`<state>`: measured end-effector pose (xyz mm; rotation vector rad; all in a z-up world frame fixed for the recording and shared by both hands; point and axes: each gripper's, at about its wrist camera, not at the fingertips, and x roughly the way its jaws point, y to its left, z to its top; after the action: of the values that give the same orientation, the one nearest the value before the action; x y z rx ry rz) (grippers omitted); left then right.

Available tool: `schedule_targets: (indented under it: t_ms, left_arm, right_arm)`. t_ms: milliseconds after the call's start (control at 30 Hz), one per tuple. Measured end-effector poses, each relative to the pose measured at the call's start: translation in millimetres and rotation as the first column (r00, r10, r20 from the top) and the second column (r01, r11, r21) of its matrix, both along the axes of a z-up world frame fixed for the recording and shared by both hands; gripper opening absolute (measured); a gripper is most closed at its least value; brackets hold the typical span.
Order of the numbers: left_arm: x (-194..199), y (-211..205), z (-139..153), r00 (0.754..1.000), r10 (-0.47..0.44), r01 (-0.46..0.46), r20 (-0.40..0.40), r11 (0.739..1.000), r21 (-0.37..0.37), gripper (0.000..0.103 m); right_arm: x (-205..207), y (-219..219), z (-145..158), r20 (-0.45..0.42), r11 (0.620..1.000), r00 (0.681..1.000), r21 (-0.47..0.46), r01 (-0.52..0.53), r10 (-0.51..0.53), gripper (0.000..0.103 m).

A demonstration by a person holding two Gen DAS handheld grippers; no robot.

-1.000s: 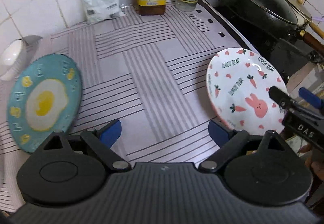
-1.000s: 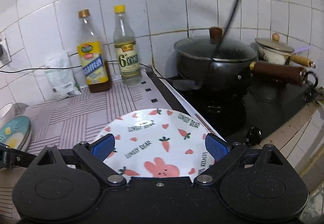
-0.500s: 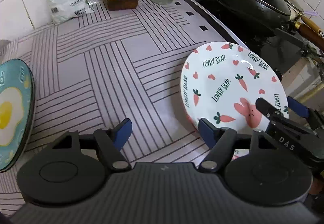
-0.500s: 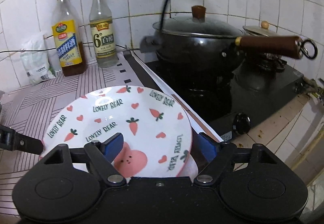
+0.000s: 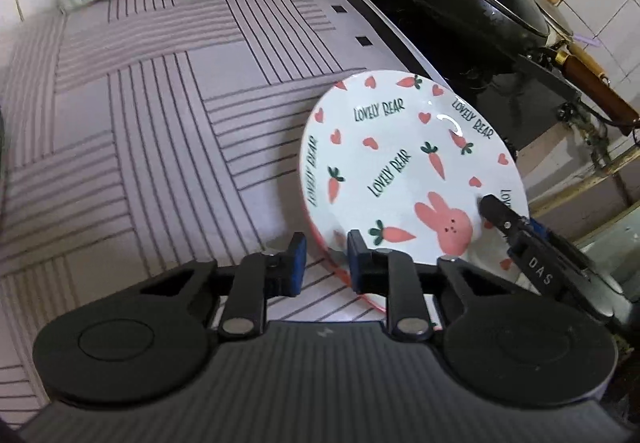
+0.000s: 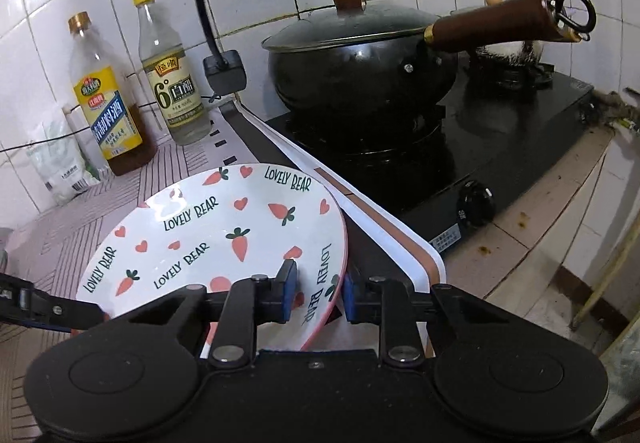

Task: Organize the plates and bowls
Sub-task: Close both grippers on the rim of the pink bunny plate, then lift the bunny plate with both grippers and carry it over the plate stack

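Observation:
A white plate [image 5: 400,147] printed with carrots, hearts and a pink rabbit lies on the striped mat [image 5: 160,123], close to the stove. My left gripper [image 5: 326,263] straddles its near-left rim, and its jaws are closing with the rim pinched between the blue pads. My right gripper [image 6: 320,293] holds the near-right rim of the same plate [image 6: 208,227]. Its jaws are also closing, with one pad on the inner face and one on the outside. The left wrist view shows the right gripper [image 5: 514,219] at the plate's right edge.
Two bottles [image 6: 108,103] [image 6: 172,83] and a white bag [image 6: 60,163] stand against the tiled wall. A black lidded wok [image 6: 360,55] with a long brown handle [image 6: 492,23] sits on the black stove [image 6: 500,147] right of the plate. A plug [image 6: 224,73] hangs on a cable.
Both grippers came down to the rabbit plate and closed from wide open onto its rim, left and right. The blue egg plate slid out of the left wrist view.

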<state>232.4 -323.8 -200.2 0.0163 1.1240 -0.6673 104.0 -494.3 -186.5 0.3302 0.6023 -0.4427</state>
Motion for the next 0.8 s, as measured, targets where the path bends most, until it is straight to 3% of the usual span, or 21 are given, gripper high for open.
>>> schedule_targets:
  t_ms: [300,500,800]
  left_arm:
    - [3.2,-3.1,-3.9,0.999,0.018,-0.018,-0.029,1.0,-0.012,0.016]
    - [-2.9,3.4,8.1,0.997,0.031,-0.034,0.075,0.999,0.041,0.017]
    - [-2.9,39.8,14.9,0.993,0.069,-0.076,0.099,0.995,0.071,0.018]
  right_arm:
    - [0.6,-11.6,-2.2,0.017,0.995,1.0,0.095,-0.01,0.009,0.028]
    - [-2.7,-11.9,2.7,0.042,0.985,0.998,0.167,-0.048,0.042,0.018]
    - [11.4,18.9,6.8,0.022,0.976,0.989,0.162,-0.147,0.145,0.019]
